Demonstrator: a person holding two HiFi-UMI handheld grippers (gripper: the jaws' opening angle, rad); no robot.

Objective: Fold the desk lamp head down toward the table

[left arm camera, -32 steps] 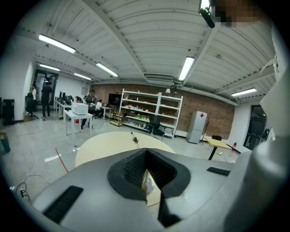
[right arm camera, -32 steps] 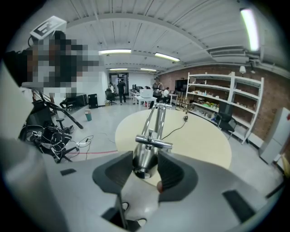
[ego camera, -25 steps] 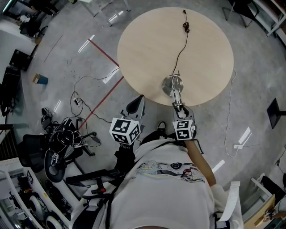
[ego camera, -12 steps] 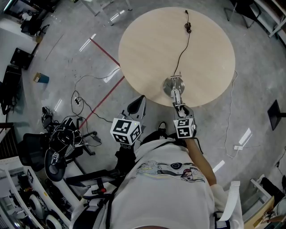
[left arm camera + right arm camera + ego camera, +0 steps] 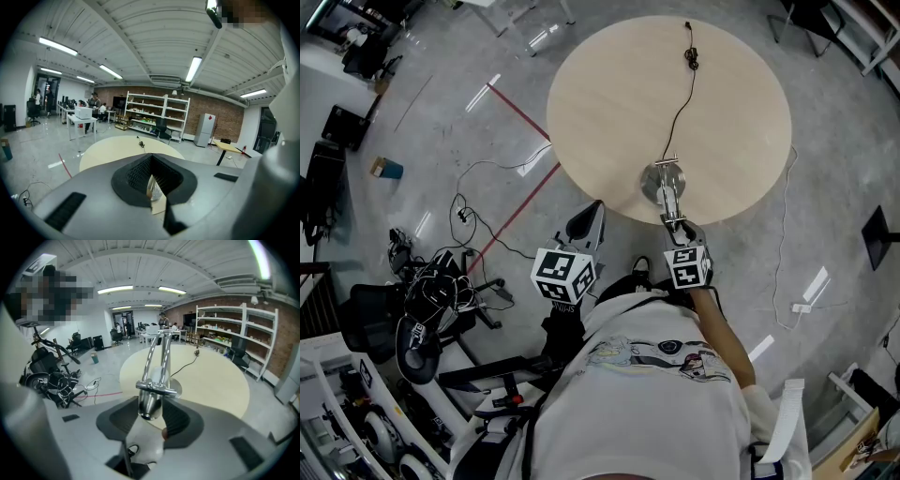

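Observation:
A chrome desk lamp stands on its round base (image 5: 660, 178) near the front edge of the round beige table (image 5: 609, 94). Its twin chrome arms (image 5: 157, 359) rise toward me, and the cone-shaped lamp head (image 5: 149, 404) sits between the jaws of my right gripper (image 5: 151, 417), which is shut on it. In the head view the right gripper (image 5: 679, 229) hangs just past the table's front edge. My left gripper (image 5: 587, 221) is off the table to the lamp's left, shut with nothing in it (image 5: 151, 161).
The lamp's black cord (image 5: 682, 94) runs across the table to a plug (image 5: 692, 58) at the far side. Cables (image 5: 478, 220) and a red tape line (image 5: 520, 202) lie on the floor at left, beside chairs and gear (image 5: 431, 300).

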